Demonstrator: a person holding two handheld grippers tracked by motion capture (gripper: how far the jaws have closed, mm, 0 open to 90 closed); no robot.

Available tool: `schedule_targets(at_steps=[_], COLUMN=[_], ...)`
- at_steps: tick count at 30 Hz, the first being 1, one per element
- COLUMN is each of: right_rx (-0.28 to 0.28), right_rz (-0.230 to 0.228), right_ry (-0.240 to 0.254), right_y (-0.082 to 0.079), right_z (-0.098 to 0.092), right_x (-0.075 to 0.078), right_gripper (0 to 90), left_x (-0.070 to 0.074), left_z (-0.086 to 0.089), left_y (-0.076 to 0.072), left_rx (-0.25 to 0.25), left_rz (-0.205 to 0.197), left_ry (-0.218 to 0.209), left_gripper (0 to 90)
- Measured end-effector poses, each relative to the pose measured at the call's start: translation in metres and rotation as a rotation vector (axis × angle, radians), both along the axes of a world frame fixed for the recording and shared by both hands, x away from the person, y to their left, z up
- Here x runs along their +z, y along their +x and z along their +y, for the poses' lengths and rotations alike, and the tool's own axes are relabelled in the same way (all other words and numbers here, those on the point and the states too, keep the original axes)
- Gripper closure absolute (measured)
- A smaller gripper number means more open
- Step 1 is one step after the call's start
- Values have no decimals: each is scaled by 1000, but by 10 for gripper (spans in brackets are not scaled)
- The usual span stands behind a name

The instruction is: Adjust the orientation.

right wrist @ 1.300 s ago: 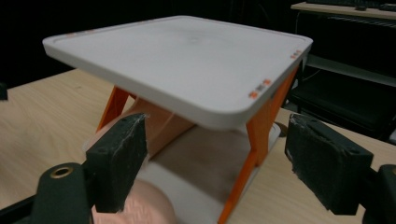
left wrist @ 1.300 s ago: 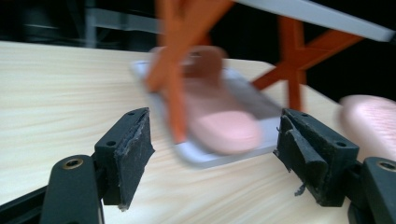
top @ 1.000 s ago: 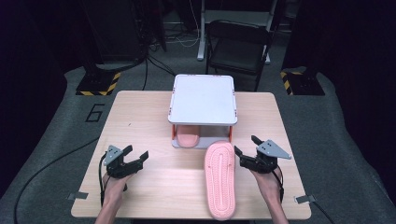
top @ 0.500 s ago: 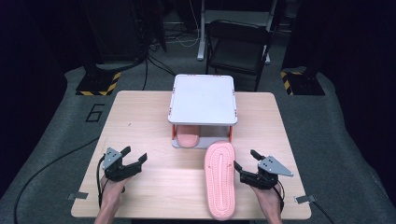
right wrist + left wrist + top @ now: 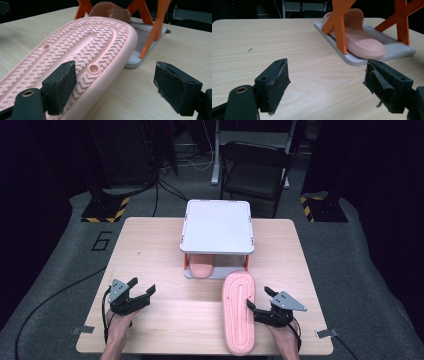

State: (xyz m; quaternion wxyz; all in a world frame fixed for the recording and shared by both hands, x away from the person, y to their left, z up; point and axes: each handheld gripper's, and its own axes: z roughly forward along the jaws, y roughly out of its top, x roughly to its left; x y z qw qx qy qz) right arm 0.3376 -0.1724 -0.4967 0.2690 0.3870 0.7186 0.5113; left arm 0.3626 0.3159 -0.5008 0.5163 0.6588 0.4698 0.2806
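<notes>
While both grippers rest wide open on the pale woodgrain table (image 5: 165,240), the right gripper (image 5: 260,302) sits beside an upturned pink foam slipper (image 5: 238,312), zigzag-treaded, at 5 o'clock. Left gripper (image 5: 142,287) idles at 8 o'clock.

A wooden table (image 5: 150,250) stands on grey floor covering (image 5: 60,270) marked with the number 6 (image 5: 102,241). Behind it sits a black folding chair (image 5: 255,170). Two black bases with yellow-black hazard stripes (image 5: 105,211) flank the far side, cables (image 5: 165,185) trailing between.
</notes>
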Motion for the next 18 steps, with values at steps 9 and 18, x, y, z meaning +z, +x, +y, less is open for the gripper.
schedule_targets(at_steps=[9,18], right_rx=[-95,-158], right_rz=[27,47], right_ry=[3,-40], right_y=[2,7], right_z=[-34,-45], right_x=[-9,-17], right_gripper=[191,223], left_x=[-1,-2], left_z=[0,1], left_y=[1,1], left_rx=[7,17], left_rz=[2,-1], left_ry=[-2,-4], left_gripper=[195,195])
